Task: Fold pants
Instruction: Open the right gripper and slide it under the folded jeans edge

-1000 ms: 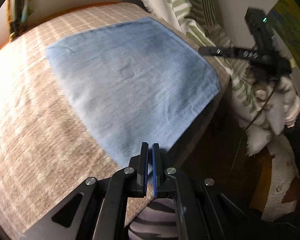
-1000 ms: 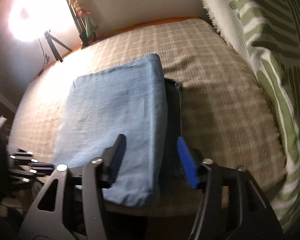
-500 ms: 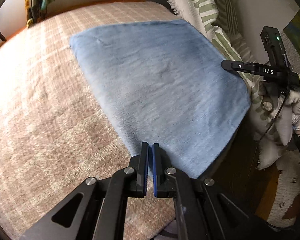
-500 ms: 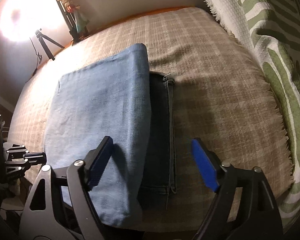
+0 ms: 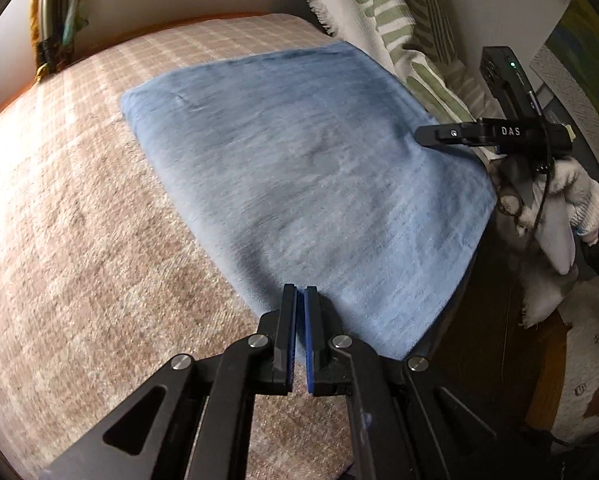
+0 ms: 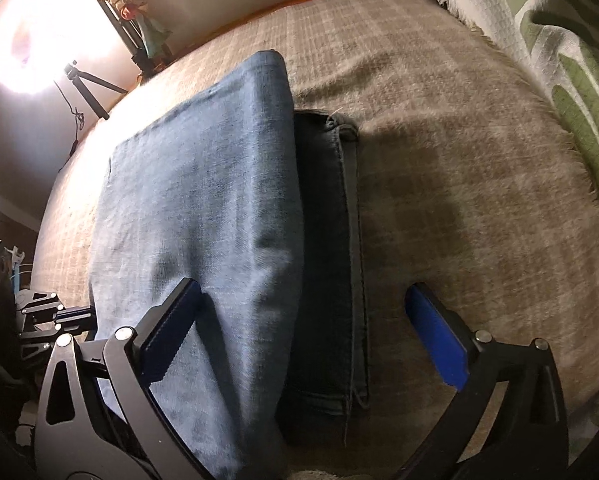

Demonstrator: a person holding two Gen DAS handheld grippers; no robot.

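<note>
plaid bedspread: folded blue pants lying flat near its edge. left gripper: jaws together, nothing visibly between them, at the pants' corner. right gripper: jaws opening wide, straddling the fold.

A tan plaid bedspread covers the bed under and ahead of both grippers, reaching the far wall. A white throw with green stripes, fringed along its edge, lies heaped to the right of the right gripper and far ahead-right of the left one. A bright lamp glares at the far left of the right gripper, with a small tripod beneath it. A dark stand with colourful items leans on the wall ahead. A patterned rug shows on the floor, lower right of the left gripper.
</note>
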